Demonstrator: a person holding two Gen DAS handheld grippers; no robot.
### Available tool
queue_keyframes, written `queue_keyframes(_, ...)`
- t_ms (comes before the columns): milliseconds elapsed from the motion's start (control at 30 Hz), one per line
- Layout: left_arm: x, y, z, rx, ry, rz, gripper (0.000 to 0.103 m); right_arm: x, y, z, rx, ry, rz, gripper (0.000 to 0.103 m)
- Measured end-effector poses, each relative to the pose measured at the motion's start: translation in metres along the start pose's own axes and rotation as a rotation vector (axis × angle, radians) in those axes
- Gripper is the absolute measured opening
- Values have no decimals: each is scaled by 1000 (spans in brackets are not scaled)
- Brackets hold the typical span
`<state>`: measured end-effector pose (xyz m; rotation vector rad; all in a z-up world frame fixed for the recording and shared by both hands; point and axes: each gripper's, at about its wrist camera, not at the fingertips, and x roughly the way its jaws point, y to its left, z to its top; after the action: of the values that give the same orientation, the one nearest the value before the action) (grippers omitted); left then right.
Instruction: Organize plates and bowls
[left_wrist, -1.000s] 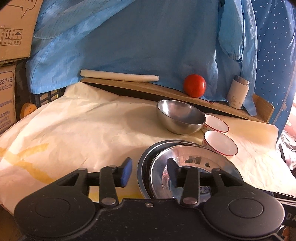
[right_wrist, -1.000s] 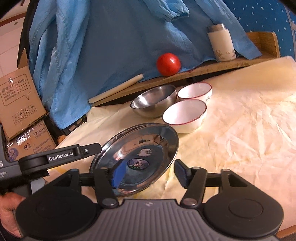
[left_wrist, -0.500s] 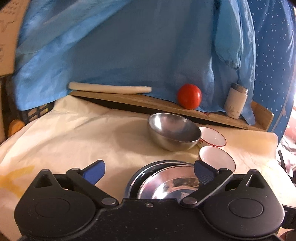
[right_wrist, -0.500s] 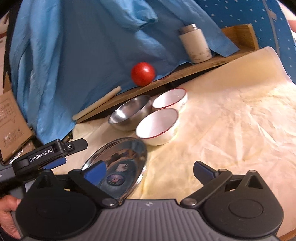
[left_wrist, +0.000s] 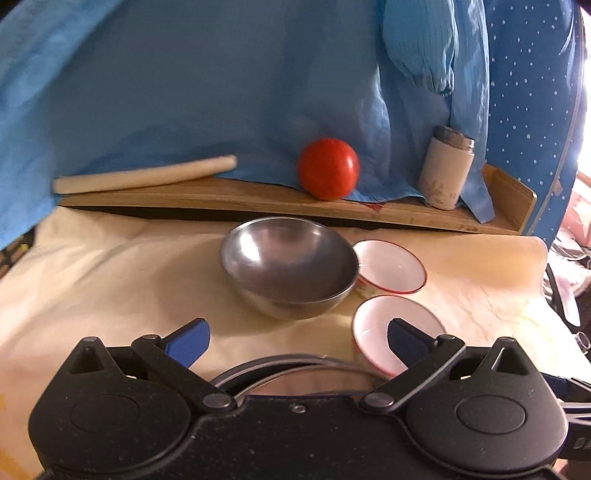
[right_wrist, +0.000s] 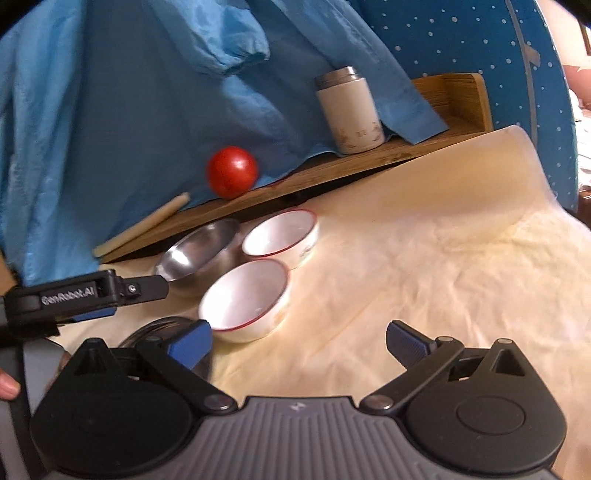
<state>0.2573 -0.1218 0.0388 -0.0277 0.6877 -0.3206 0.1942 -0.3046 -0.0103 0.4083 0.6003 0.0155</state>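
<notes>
1. Left wrist view: stacked steel plates (left_wrist: 295, 373) lie on the cream cloth (left_wrist: 110, 280) right under the left gripper (left_wrist: 297, 338), whose jaws are spread wide and hold nothing.
2. Beyond them sits a steel bowl (left_wrist: 290, 266), touching the far red-rimmed bowl (left_wrist: 391, 266); the near red-rimmed bowl (left_wrist: 373, 325) lies just beside it.
3. Right wrist view: the right gripper (right_wrist: 299, 341) gapes wide and empty over the cloth, beside the near bowl.
4. A tomato (right_wrist: 232, 176), canister (right_wrist: 351, 110) and rolling pin (right_wrist: 142, 225) rest on the wooden board (right_wrist: 332, 170).
</notes>
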Motion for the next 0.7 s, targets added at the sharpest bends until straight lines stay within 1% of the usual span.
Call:
queue_keyframes(267,36,-20,17,27,100,-54,102,21,-7,18,-13,39,-60,103)
queue_keyframes(433,51,-27,18,37,163,-80,102,35,-5,23,-30,65,-66,103)
queue_keyframes(533,58,-27,17,18,201,-101,102,41,-2,24,-47,65,-51,102)
queue_keyframes(700,64,-27,17,19,228,-105,98,47,5,23,-96,49,-46,102)
